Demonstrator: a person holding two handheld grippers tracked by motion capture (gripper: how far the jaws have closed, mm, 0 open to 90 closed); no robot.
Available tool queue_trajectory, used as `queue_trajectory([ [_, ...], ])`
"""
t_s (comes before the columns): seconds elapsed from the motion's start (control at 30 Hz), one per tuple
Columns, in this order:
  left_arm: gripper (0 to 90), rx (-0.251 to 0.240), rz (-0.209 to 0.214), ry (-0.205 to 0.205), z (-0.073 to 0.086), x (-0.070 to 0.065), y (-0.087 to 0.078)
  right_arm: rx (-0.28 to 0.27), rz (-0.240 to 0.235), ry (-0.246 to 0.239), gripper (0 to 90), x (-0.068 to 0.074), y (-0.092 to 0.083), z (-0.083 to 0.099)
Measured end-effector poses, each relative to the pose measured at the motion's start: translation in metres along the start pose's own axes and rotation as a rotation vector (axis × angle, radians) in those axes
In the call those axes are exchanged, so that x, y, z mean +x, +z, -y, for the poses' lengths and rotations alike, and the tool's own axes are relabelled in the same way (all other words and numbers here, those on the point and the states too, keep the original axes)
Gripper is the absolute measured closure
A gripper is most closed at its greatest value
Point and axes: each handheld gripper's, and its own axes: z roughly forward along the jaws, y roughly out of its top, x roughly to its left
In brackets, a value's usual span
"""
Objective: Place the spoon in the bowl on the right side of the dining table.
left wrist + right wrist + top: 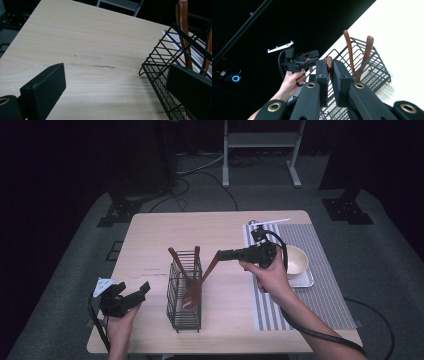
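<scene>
A black wire basket (184,319) stands mid-table with two wooden utensils (173,254) leaning in it. My right gripper (223,255) is shut on the handle end of a wooden spoon (206,270), which slants down to the left with its bowl low at the basket. In the right gripper view the jaws (329,71) pinch that brown handle (329,62) above the basket (372,72). My left gripper (134,289) hovers open near the table's front left corner. Its view has the pads (47,87) wide apart, nothing between them, and the basket (160,65) at the right.
A striped placemat (325,295) lies at the right with a cream bowl (296,259) on a small metal tray (303,281). A white stick (273,221) lies at its far edge. Bare wooden tabletop (150,235) spreads left of and behind the basket.
</scene>
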Motion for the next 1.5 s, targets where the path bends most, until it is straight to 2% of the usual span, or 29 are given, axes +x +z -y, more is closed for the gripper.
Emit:
queue_trajectory([
  [0.87,2.2,0.001,-0.002,0.005,0.000,0.000,0.000,-0.033,0.007,0.022,83.2,-0.005,-0.022,-0.001],
  [1.5,2.2,0.005,-0.004,0.009,0.001,0.000,0.001,-0.053,0.023,0.050,83.2,-0.016,-0.043,0.006],
])
